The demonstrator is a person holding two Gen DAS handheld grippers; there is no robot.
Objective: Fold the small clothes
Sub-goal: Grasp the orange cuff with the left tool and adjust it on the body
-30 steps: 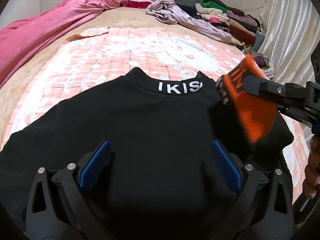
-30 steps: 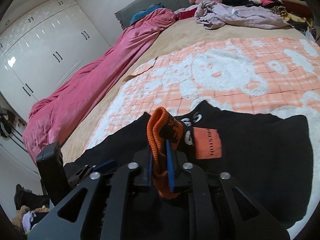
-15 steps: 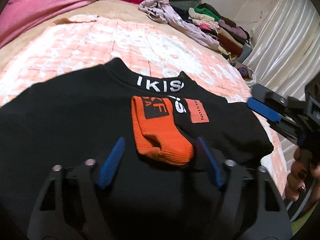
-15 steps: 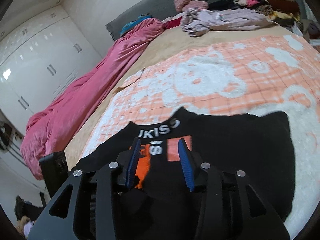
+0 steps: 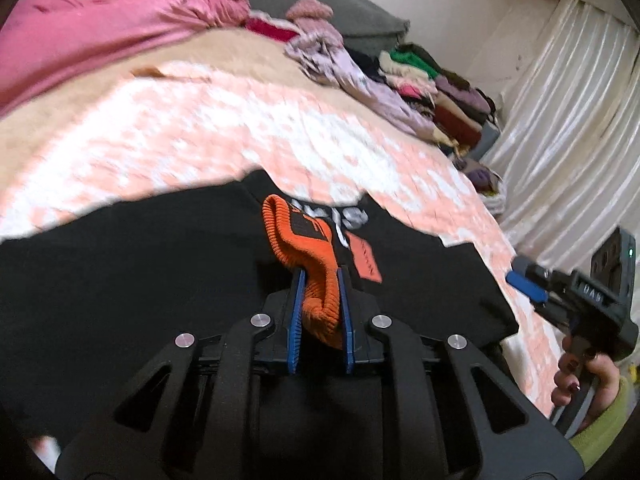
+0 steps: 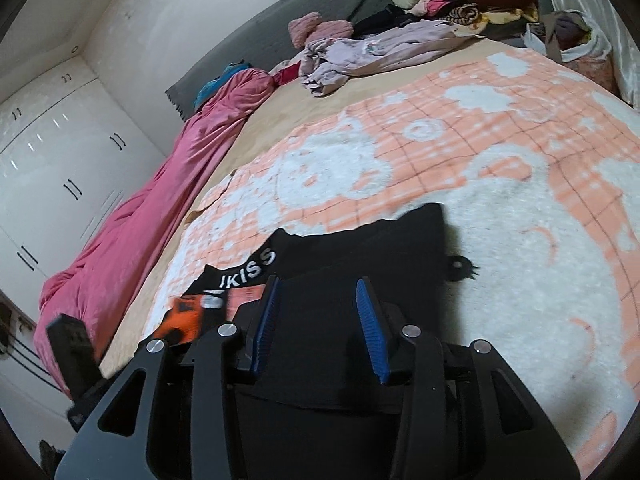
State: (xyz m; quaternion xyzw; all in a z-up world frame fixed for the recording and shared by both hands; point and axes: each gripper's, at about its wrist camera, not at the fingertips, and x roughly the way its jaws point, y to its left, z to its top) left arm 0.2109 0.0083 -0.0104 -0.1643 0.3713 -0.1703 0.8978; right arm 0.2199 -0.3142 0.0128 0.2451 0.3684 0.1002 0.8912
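Observation:
A black sweatshirt with white letters on its collar lies spread on the peach and white blanket. Its orange ribbed cuff is folded in over the chest. My left gripper is shut on that cuff, which stands up a little between the blue pads. In the right wrist view the cuff shows at the lower left, blurred. My right gripper hovers open over the sweatshirt's right part, with nothing pinched. From the left wrist view that gripper sits off the garment's right edge, held by a hand.
A pink quilt runs along the bed's left side. Loose and stacked clothes crowd the far right corner by a grey headboard. A pale curtain hangs on the right. White wardrobe doors stand beyond the bed's left side.
The right gripper let go of the orange cuff, laid it on the chest and drew away to the right. The left gripper closed on the cuff and raised it slightly.

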